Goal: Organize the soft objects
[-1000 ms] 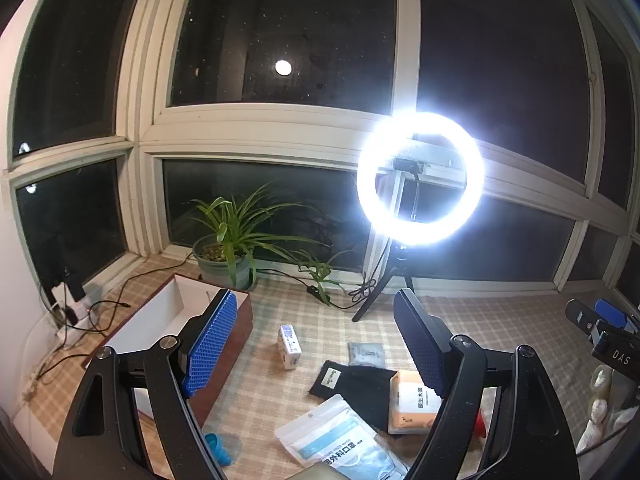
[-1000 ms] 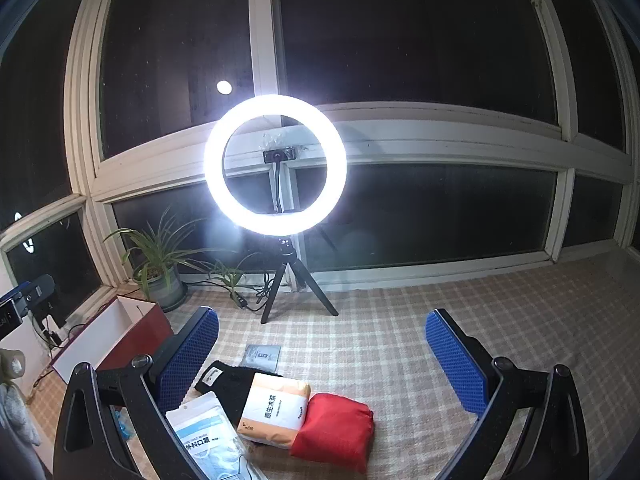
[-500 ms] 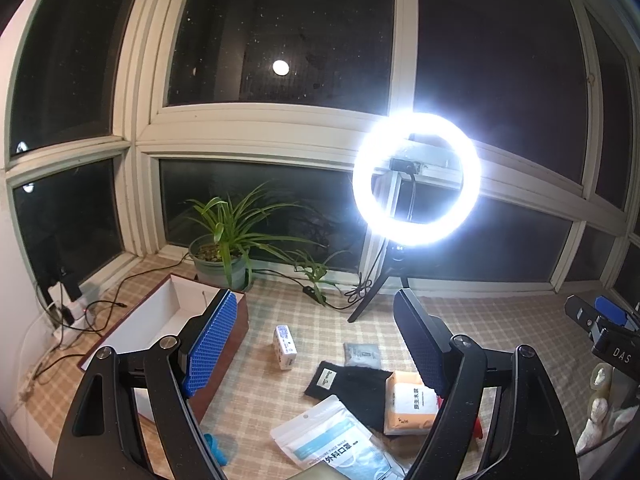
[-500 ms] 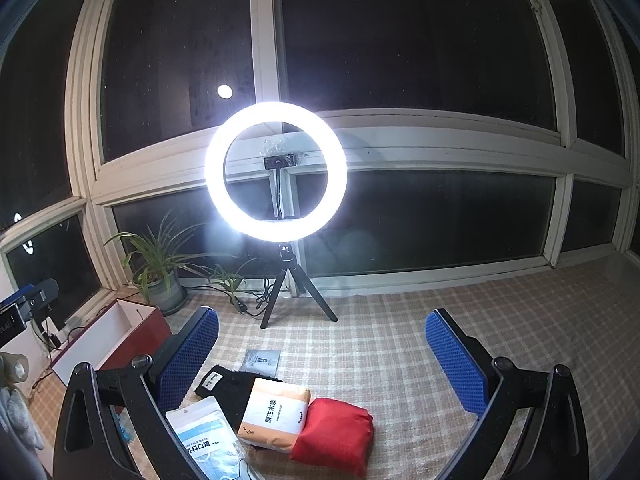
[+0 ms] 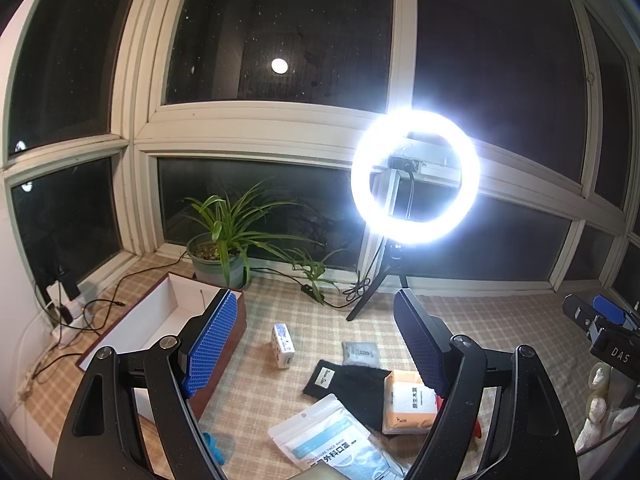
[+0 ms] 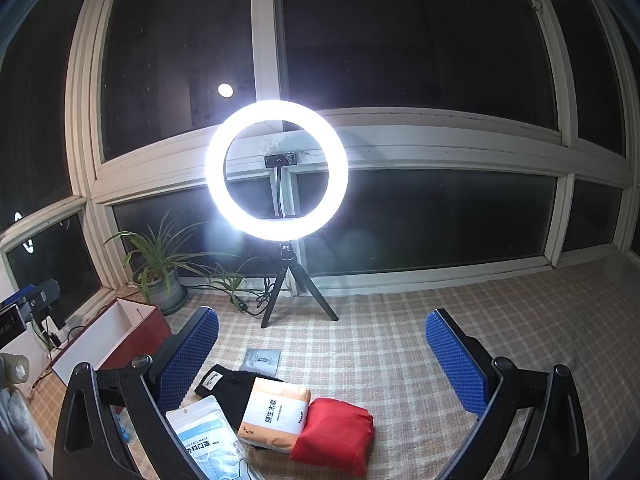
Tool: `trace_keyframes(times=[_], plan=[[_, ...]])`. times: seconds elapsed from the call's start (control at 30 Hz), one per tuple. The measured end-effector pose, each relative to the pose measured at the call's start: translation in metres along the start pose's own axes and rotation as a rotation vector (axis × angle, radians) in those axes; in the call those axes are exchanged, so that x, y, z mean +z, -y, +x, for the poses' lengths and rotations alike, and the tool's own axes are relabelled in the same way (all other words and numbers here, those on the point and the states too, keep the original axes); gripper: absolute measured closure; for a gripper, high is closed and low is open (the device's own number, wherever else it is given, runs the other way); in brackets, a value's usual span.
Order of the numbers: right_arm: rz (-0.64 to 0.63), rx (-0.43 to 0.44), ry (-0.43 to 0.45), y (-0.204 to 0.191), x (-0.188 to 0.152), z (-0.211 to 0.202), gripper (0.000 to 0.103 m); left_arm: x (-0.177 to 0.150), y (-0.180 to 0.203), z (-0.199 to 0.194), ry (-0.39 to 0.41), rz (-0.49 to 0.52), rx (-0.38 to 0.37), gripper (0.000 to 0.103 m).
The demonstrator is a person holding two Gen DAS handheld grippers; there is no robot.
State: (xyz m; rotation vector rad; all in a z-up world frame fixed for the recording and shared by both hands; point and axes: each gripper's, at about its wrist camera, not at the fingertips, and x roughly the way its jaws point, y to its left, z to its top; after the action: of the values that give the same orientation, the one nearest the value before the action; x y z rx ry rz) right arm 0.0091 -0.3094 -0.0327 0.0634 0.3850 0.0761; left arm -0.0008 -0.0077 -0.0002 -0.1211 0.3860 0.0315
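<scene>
Soft items lie together on the checked cloth: a red pouch [image 6: 334, 436], an orange tissue pack [image 6: 276, 414] [image 5: 408, 400], a black cloth [image 6: 230, 392] [image 5: 352, 384], a face-mask bag [image 6: 208, 448] [image 5: 324, 440], a small grey sachet [image 6: 262, 359] [image 5: 360, 353] and a small white pack [image 5: 283, 345]. My left gripper [image 5: 316, 340] is open and empty above them. My right gripper [image 6: 320, 356] is open and empty, also above the pile. An open red box with white inside [image 5: 160, 320] [image 6: 116, 332] stands at the left.
A lit ring light on a tripod [image 5: 414, 176] [image 6: 276, 170] stands at the back by the window. A potted plant [image 5: 220, 256] [image 6: 160, 280] sits behind the box. Cables and a power strip [image 5: 64, 312] lie far left. A blue item [image 5: 212, 446] lies near the box.
Both views have shifted slightly; the items sit a little further left in the left wrist view and a little lower in the right wrist view. Both grippers stay open.
</scene>
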Motion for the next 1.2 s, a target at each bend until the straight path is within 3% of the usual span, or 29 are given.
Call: trace_keyframes(times=[1.2], plan=[[-0.006,-0.003,-0.017,0.0004,-0.0031,0.0077,0.001,-0.002,0.0022,0.0048,-0.017,0.001,-0.028,0.022]])
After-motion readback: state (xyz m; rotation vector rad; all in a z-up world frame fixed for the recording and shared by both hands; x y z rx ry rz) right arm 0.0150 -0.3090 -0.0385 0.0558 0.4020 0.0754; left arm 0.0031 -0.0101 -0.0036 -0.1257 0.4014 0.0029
